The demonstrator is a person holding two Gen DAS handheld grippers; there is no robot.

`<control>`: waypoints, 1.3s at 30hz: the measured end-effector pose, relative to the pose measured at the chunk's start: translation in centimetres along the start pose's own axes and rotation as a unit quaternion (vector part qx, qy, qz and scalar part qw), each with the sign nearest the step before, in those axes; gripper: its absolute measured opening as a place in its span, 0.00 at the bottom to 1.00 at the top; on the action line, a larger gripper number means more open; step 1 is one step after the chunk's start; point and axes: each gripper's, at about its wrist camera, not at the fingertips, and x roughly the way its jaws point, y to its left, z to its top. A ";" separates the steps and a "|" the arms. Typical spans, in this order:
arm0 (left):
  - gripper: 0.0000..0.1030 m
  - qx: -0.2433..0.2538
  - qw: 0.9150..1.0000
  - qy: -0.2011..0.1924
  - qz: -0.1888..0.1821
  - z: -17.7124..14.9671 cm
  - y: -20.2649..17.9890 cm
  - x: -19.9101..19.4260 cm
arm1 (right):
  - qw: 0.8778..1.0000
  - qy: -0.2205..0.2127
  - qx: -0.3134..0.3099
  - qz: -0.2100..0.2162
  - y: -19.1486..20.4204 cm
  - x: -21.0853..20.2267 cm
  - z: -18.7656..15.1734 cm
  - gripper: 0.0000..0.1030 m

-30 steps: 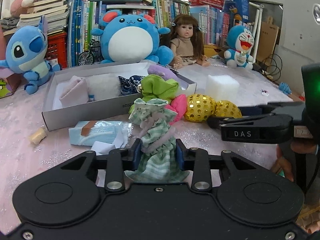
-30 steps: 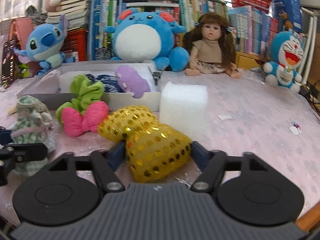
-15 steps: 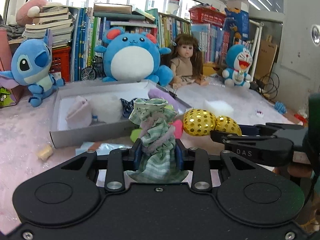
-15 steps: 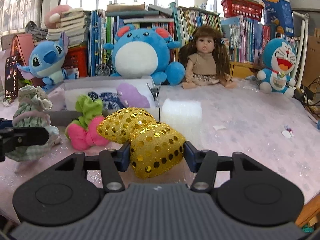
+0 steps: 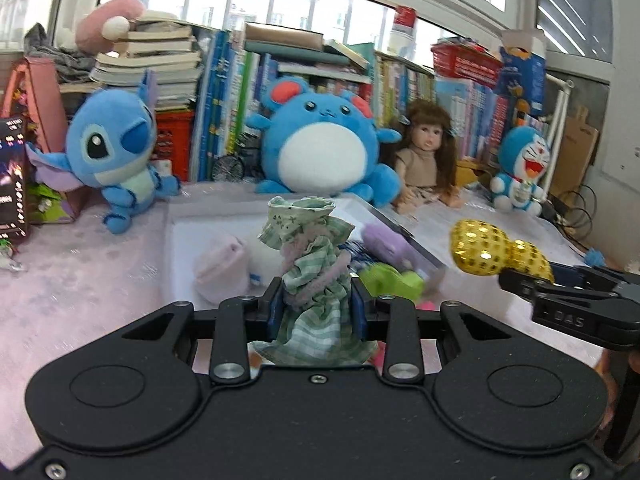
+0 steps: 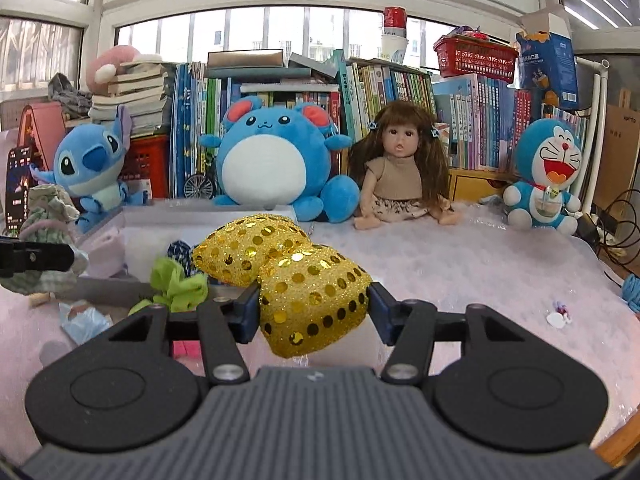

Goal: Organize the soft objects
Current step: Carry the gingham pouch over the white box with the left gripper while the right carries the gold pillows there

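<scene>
While I watch through both wrist cameras, my left gripper [image 5: 318, 306] sits nearly closed, its blue pads pinching the green checked scrunchie [image 5: 310, 268], which stands up between them clear of the pink worktop [image 5: 80, 288]. Behind it lies the shallow grey box [image 5: 404, 236], holding a pale pink soft piece [image 5: 220, 266], a dark blue patterned one [image 6: 180, 252] and a lilac one [image 5: 386, 244]. A bright green bow [image 5: 394, 282] lies just in front of the box's near wall, with a pink piece partly hidden below it. Further right, my right gripper [image 6: 314, 310] has its pads pressed on one lobe of the gold sequinned bow [image 6: 288, 268], the jaws partway open around it; the other lobe juts forward toward the box, and the whole bow is off the worktop. Along the back, from left to right, sit a blue alien plush [image 6: 90, 164], a round blue mouse plush [image 6: 272, 160], a long-haired doll [image 6: 402, 168] and a blue cat plush [image 6: 546, 176], in front of shelves of books.
</scene>
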 end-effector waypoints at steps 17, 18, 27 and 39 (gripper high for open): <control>0.31 -0.074 0.996 0.049 0.033 7.1 7.7 7.4 | 0.998 0.015 -0.008 0.064 2.1 7.0 6.1 0.58; 0.31 -0.077 0.995 0.057 0.033 7.2 8.1 8.0 | 0.997 0.017 -0.009 0.070 2.4 7.7 6.7 0.58; 0.31 -0.095 0.987 0.125 0.046 8.0 10.6 13.3 | 0.993 0.046 -0.037 0.101 5.0 12.8 9.7 0.58; 0.33 -0.098 0.981 0.165 0.034 6.9 10.8 15.8 | 0.987 0.114 -0.036 0.103 6.8 18.9 8.3 0.58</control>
